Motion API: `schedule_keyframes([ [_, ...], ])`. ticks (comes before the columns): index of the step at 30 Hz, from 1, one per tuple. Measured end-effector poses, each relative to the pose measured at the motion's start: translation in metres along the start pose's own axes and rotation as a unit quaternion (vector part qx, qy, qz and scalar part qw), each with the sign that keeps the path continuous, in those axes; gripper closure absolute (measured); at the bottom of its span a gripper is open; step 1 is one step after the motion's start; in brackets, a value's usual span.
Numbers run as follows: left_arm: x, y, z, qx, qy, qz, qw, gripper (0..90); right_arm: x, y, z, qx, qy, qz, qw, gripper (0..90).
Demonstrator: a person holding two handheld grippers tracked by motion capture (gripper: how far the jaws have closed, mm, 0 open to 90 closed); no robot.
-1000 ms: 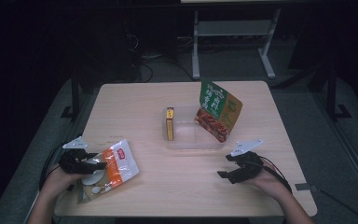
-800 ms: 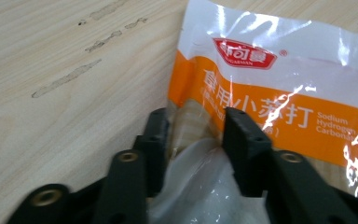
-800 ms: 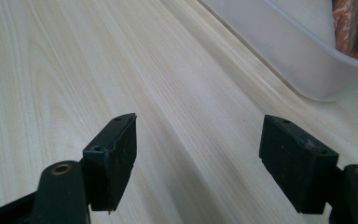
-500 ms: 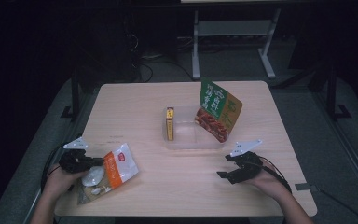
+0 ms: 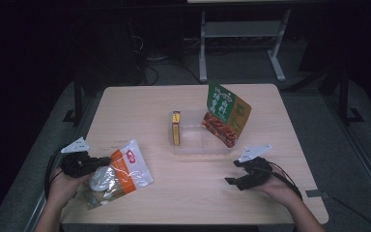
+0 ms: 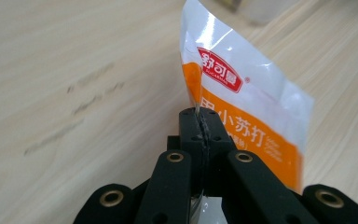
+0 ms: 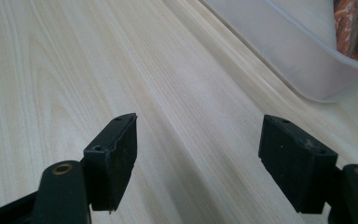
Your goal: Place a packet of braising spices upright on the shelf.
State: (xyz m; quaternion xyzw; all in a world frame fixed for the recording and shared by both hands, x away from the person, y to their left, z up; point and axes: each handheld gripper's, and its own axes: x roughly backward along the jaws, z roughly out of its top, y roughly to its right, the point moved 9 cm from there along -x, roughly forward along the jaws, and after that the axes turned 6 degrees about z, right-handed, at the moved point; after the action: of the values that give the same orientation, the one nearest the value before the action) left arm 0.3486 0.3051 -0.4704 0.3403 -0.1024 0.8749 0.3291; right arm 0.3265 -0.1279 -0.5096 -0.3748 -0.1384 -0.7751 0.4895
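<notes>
An orange-and-white snack bag (image 5: 118, 174) with a clear lower part lies tilted at the table's front left. My left gripper (image 5: 99, 163) is shut on the bag's edge; in the left gripper view the jaws pinch the thin seam of the snack bag (image 6: 242, 98) at the left gripper (image 6: 201, 126). My right gripper (image 5: 233, 174) rests at the front right, open and empty, and in the right gripper view its right gripper (image 7: 209, 154) jaws stand wide apart over bare wood. A clear plastic tray (image 5: 193, 145) sits mid-table.
In the tray a slim yellow box (image 5: 176, 128) stands at the left end and a green-and-red food pouch (image 5: 227, 116) leans at the right end. The tray's corner (image 7: 303, 60) lies just ahead of my right gripper. Dark floor and a metal stand lie beyond the table.
The snack bag has shifted a little toward the front left with my left gripper still shut on it. The right gripper has stayed in place.
</notes>
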Motion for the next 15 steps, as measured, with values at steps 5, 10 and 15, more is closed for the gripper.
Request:
schedule_keyframes([
  [5,0.008,0.015,0.022,0.0,0.046,-0.002,0.9989,89.6,0.001,-0.001,0.001,0.0,0.003,0.0,1.0,27.6],
  [10,0.015,0.027,0.039,0.011,0.094,-0.01,0.9955,89.8,0.003,-0.001,0.004,0.001,0.014,0.004,0.9999,30.5],
  [15,0.02,0.038,0.054,0.009,0.121,-0.021,0.9923,89.8,0.003,-0.005,0.008,-0.003,0.024,0.013,0.9996,32.8],
])
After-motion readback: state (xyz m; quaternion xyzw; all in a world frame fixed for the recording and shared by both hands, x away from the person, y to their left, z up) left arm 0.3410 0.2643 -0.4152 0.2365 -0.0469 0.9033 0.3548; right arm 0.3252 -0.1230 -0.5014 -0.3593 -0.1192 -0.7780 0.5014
